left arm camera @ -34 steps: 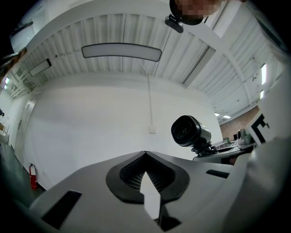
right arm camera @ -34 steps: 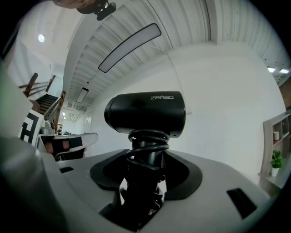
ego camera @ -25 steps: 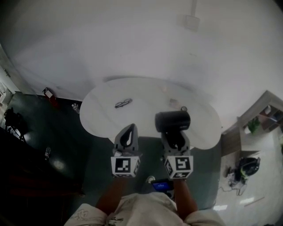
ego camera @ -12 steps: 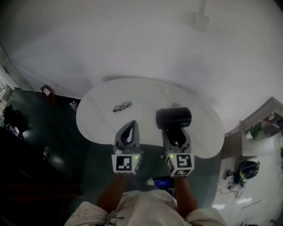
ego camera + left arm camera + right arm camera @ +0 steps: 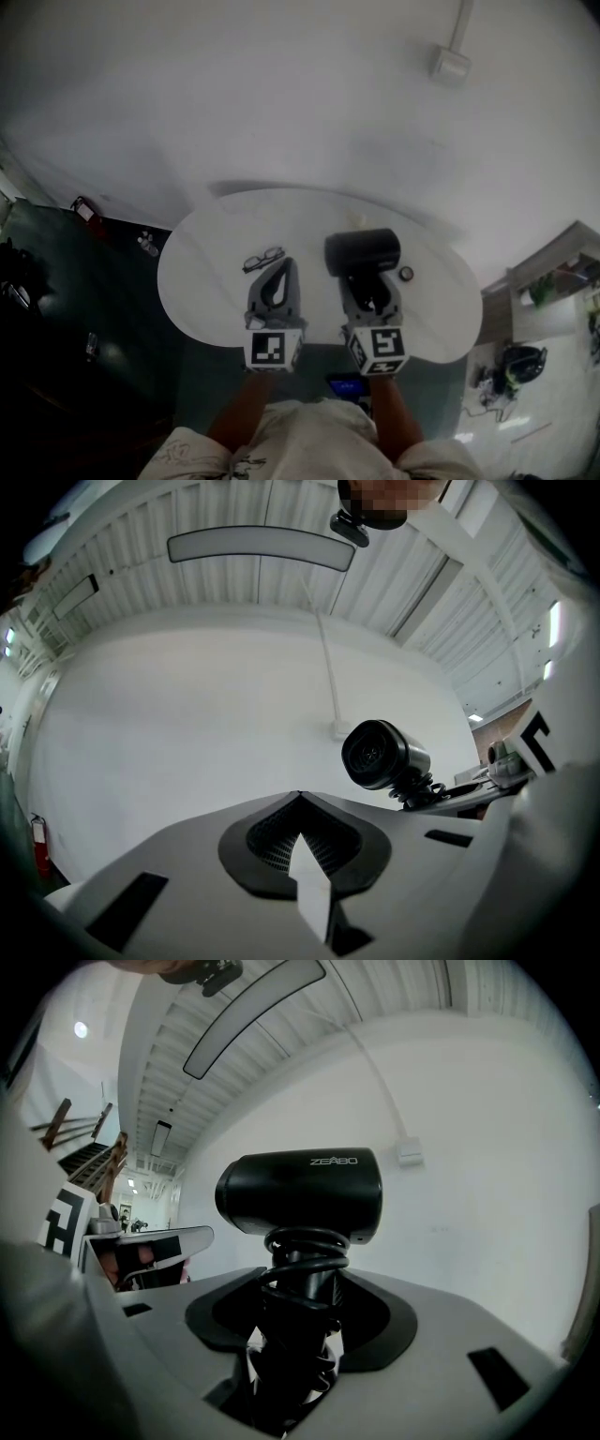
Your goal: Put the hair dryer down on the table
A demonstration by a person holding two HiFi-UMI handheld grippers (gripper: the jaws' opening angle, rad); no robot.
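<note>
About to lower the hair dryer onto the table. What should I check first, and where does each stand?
1. Right gripper clamped on the handle of the hair dryer: ok.
2. Cord wound round the handle: ok.
3. Left gripper shut, empty, apart from the dryer: ok.
4. Glasses lie to the left, off the landing spot: ok.
5. Small round object beside the dryer, clear of it: cannot tell.
6. Gap from dryer to table: cannot tell.

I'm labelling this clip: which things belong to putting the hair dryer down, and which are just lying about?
Job: black barrel-shaped hair dryer; right gripper, jaws shut on it; white oval table.
Lying about: dark-framed glasses; small dark round object; left gripper, jaws together, empty.
</note>
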